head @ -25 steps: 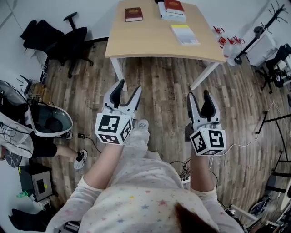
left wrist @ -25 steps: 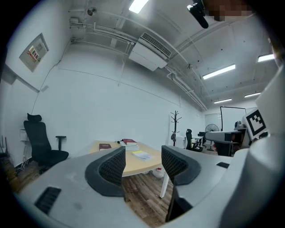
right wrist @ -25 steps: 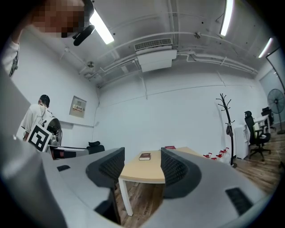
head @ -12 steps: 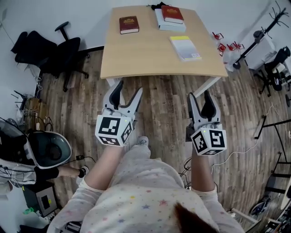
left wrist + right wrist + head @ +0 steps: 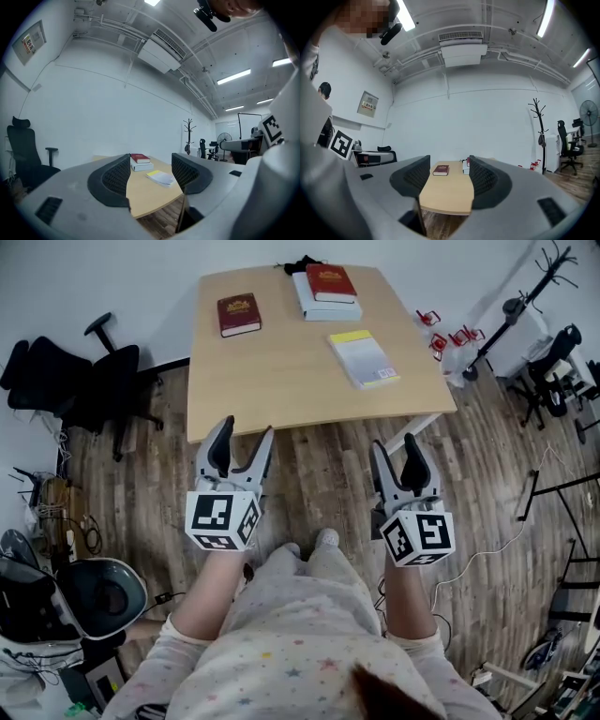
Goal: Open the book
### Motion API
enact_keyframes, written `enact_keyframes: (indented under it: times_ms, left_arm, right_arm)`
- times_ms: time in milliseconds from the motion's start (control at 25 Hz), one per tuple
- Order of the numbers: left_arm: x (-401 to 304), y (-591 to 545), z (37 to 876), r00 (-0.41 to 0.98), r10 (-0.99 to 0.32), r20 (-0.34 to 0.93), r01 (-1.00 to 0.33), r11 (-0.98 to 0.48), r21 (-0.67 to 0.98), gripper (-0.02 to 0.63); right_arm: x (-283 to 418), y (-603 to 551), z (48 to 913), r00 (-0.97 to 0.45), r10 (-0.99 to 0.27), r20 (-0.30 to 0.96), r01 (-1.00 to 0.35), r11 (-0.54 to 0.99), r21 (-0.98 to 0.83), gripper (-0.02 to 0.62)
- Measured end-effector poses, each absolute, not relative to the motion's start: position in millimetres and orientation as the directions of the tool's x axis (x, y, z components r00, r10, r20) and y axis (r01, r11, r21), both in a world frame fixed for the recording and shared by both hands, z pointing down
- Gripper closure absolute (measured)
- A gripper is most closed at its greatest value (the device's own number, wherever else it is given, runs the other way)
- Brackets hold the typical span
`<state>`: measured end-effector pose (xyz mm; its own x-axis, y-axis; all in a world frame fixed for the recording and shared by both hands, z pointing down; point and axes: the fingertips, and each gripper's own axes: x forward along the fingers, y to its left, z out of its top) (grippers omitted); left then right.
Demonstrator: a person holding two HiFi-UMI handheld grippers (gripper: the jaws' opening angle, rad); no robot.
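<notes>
– The dark red book [image 5: 239, 314], where is it?
– Start at the grippers. The left gripper [image 5: 246, 427] has just been opening its jaws. They stand wide with nothing in them. The right gripper [image 5: 394, 442] is wide and empty too. Both point at the near edge of the table [image 5: 281, 381]. That book lies flat at the far left, well apart from them.
– What is between?
– Bare tabletop. A yellow book [image 5: 363, 358] and a red book [image 5: 331, 282] on a white book [image 5: 330, 308] lie further right. A black chair [image 5: 94, 381] stands to the left. The table is closer than before.
</notes>
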<state>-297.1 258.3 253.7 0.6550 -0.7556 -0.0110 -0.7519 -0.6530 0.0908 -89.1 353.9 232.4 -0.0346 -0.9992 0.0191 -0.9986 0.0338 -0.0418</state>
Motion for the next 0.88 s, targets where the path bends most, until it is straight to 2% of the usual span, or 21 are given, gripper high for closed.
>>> enact_keyframes:
  times_ms: [360,880]
  left_arm:
    - [-264.0,200.3,267.5,0.618,-0.786,0.022,-0.783,-0.613,0.104,0.353]
    - [-181.8,84.2,264.7,0.512,-0.858,0.039,-0.857,-0.506,0.098,0.353]
  right_arm:
    - [-56.6,280.4,244.9,-0.096,-0.995,0.041,-0.994,0.094,-0.051,0.342]
    - [36.9,140.1,247.8,-0.233,-0.971,0.057,-0.97,0.228,-0.08,0.342]
